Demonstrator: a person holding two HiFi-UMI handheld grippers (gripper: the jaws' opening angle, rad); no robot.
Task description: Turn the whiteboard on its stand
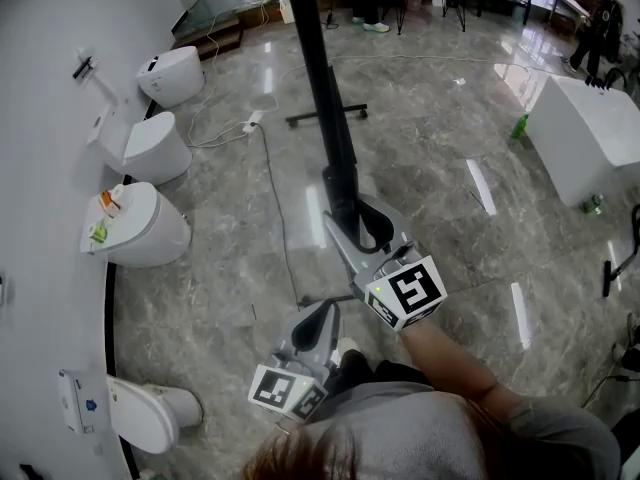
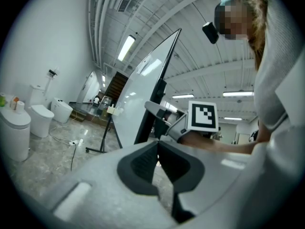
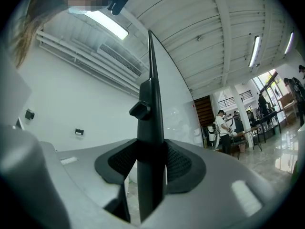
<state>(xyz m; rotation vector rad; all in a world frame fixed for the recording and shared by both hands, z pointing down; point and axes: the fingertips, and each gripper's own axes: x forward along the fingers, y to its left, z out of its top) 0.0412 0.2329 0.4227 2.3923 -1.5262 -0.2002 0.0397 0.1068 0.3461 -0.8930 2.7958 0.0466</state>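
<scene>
The whiteboard shows edge-on in the head view as a long black bar running up the middle. In the left gripper view its white face tilts up to the right. My right gripper is shut on the board's black frame edge, which stands upright between the pads. From the left gripper view, the right gripper clamps the dark edge. My left gripper hangs lower and nearer my body, apart from the board. Its tips meet with nothing between them.
Several white toilets line the curved left wall. A cable and power strip lie on the marble floor near the stand's black foot. A white block and a green bottle are at the right. People stand far back.
</scene>
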